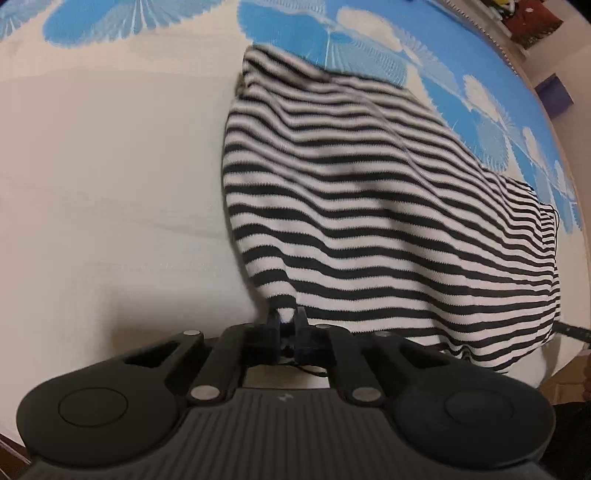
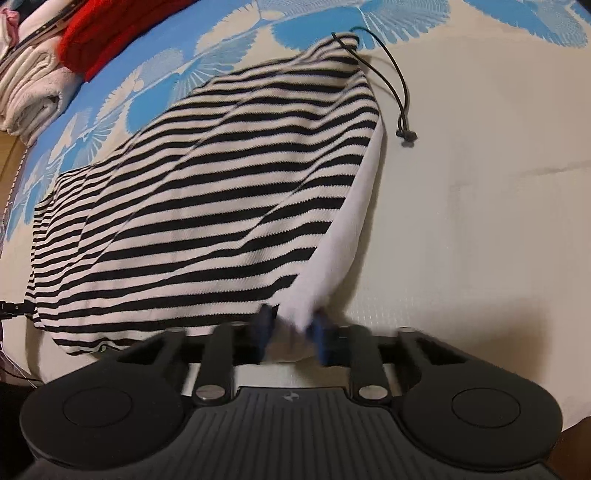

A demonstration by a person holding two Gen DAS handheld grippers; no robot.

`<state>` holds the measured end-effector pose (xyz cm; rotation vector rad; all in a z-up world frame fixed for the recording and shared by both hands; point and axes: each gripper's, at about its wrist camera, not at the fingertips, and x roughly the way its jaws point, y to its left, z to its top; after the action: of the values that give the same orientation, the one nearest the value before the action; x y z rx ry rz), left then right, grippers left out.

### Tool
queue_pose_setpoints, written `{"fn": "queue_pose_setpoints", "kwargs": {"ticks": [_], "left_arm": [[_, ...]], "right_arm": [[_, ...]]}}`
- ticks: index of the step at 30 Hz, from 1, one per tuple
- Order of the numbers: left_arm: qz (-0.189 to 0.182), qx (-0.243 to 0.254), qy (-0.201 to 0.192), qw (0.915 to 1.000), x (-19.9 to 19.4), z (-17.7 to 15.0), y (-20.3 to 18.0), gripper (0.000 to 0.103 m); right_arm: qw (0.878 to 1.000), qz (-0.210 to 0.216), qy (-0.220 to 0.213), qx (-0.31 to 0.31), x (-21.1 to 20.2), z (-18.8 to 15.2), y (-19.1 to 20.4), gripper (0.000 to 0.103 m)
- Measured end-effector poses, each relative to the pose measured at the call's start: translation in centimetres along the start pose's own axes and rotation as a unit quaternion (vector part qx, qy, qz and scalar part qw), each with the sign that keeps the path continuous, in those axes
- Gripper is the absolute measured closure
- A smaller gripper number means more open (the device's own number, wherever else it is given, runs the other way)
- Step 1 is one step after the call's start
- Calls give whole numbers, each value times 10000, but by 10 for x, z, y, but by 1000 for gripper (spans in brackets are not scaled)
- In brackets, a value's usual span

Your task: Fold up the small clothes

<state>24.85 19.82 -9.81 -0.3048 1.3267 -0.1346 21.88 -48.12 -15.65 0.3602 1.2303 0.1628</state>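
A home bedroom: patterned blue-and-cream mat, folded towels, red knitwear alongside.

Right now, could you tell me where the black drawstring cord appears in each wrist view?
Left wrist view: the black drawstring cord barely shows, a thin line at the striped garment right edge.
Right wrist view: cord upper centre-right, trailing from the garment's far corner, knotted end lying on the sheet.
Shared landmark: the blue fan-patterned sheet behind the garment.

Black hand-held gripper bodies, ribbed grey housings, silver screws, blue fingertips.
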Motion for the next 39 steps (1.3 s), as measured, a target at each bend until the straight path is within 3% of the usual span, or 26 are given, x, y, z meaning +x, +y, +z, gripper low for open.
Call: {"fn": "queue_pose_setpoints", "kwargs": {"ticks": [3,5,6,7,9,11,13,15,18,20,23,26,27,29,30,31,33,34,39], "left_arm": [[-306,-144,-658,9973,-25,4,-1,98],[-636,-361,-1072,9915,-46,2,8,98],[-708,-474,-1125,9900,-51,0,16,98],[-660,-536,-1031,9910,-49,-1,22,99],[-254,-445,-506,9974,-31,-4,26,99],[90,-61,76,9999,-9,-10,19,98],[341,365,276,9984,0,-15,8,98],[420,344,243,9982,-2,-14,7,92],[310,106,-174,9993,-19,-8,13,85],[76,-90,-461,9989,-28,-4,11,83],[-217,41,-710,9972,-32,1,0,83],[-251,347,-530,9977,-20,3,-18,83],[-145,461,-340,9983,-10,3,-24,83],[239,637,157,9976,10,-2,-30,78],[459,705,395,9957,18,-7,-32,78],[599,791,513,9937,24,-9,-35,78],[608,867,395,9936,21,-6,-42,78],[541,810,258,9949,16,-4,-43,78],[-88,761,-397,9963,-8,4,-51,74]], "right_arm": [[9977,249,-623,66,-23,2,-3,94],[9887,687,-1282,350,-49,3,-11,95],[9865,703,-1427,380,-57,1,-14,95],[9898,411,-1343,225,-56,-2,-12,95],[9979,-232,-606,43,-31,-10,-13,95],[9992,-384,-72,-92,-9,-14,-12,95],[9986,-474,39,-237,-4,-17,-9,95],[9992,-398,-31,21,-10,-15,-13,94],[9984,-484,-283,33,-21,-15,-14,88],[9963,-641,-573,3,-32,-14,-13,81],[9870,-1012,-1247,95,-49,-13,-11,77],[9844,-611,-1630,238,-60,-12,-12,77],[9859,-432,-1606,199,-59,-11,-11,75],[9922,-160,-1234,18,-48,-14,-4,60],[9956,-209,-901,-146,-37,-16,1,52],[9966,-428,-548,-434,-24,-18,8,52],[9889,-993,-66,-1103,-4,-28,22,50],[9870,-1049,-48,-1216,-3,-30,24,50],[9910,-777,-644,-876,-26,-25,21,49]]}}
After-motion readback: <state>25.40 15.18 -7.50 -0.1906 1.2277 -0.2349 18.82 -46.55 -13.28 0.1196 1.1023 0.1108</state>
